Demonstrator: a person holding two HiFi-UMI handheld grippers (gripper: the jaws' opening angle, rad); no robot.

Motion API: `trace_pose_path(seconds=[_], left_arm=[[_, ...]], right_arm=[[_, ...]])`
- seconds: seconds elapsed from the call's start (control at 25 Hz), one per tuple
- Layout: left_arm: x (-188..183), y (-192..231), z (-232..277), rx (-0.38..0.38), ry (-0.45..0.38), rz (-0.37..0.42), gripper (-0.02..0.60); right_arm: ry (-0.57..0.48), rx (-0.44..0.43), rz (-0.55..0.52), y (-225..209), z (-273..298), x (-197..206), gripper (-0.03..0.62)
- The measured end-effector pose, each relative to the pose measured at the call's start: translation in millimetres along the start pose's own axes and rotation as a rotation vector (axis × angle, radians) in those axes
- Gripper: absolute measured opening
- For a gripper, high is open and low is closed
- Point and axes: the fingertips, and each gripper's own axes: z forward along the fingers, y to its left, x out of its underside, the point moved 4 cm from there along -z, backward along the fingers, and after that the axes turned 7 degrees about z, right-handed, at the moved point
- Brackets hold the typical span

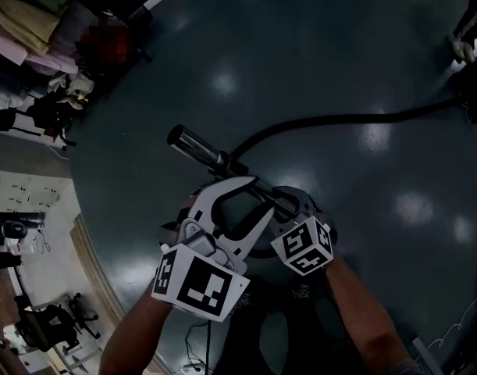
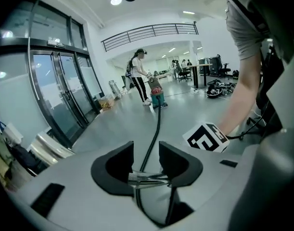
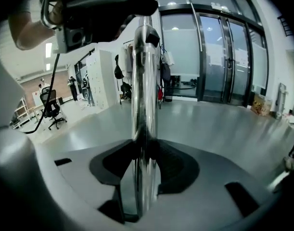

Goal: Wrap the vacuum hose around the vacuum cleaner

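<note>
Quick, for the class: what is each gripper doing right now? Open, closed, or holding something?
Left gripper: open; the hose runs loose between its jaws.
Right gripper: closed on the tube.

The hose (image 1: 332,121) was black and the tube (image 1: 199,151) was shiny silver. The floor (image 1: 300,45) was dark grey-blue with pale spots of light. The left tongs (image 2: 146,150) and the right tongs (image 3: 146,150) were light grey with black pads (image 2: 115,170). The left cube (image 1: 197,283) and the right cube (image 1: 303,246) carried black squares on white. The vacuum cleaner (image 2: 157,99) was teal.
</note>
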Motion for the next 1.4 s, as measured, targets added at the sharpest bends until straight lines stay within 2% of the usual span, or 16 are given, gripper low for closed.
trace_pose_path(seconds=[0.16,0.36,0.52,0.64,0.8,0.88,0.96,1.08,1.24,1.4], left_arm=[[-55.3,46.3,-59.1,-0.058,0.031,0.033,0.161],[-129.2,88.5,-142.2,-0.118,0.044,0.090,0.192],[-173.6,115.2,-190.5,-0.105,0.096,0.231,0.207],[-186.7,128.1,-214.3,-0.007,0.187,0.380,0.207],[-192.1,152.2,-235.4,0.099,0.285,0.530,0.207],[-193.3,165.3,-244.7,0.170,0.304,0.557,0.207],[-184.8,175.2,-261.0,0.282,0.339,0.558,0.207],[-150.0,188.0,-278.5,0.420,0.447,0.591,0.207],[-104.6,193.0,-275.2,0.482,0.567,0.696,0.209],[-77.1,187.9,-259.4,0.525,0.682,0.754,0.208]], right_arm=[[0.015,-0.039,-0.062,19.5,-48.9,-79.5,0.161],[0.013,-0.037,-0.152,33.7,-109.5,-182.4,0.161],[0.016,-0.039,-0.222,44.5,-139.1,-250.9,0.161],[0.028,-0.033,-0.258,58.9,-144.2,-288.2,0.161],[0.066,-0.031,-0.301,79.1,-140.5,-324.4,0.160],[0.091,-0.026,-0.326,89.1,-137.5,-337.4,0.160],[0.111,-0.025,-0.348,105.1,-133.6,-353.2,0.160],[0.140,-0.035,-0.367,125.8,-123.0,-377.0,0.160],[0.177,-0.024,-0.398,133.8,-113.1,-394.0,0.158],[0.195,-0.017,-0.430,129.0,-116.4,-394.3,0.156]])
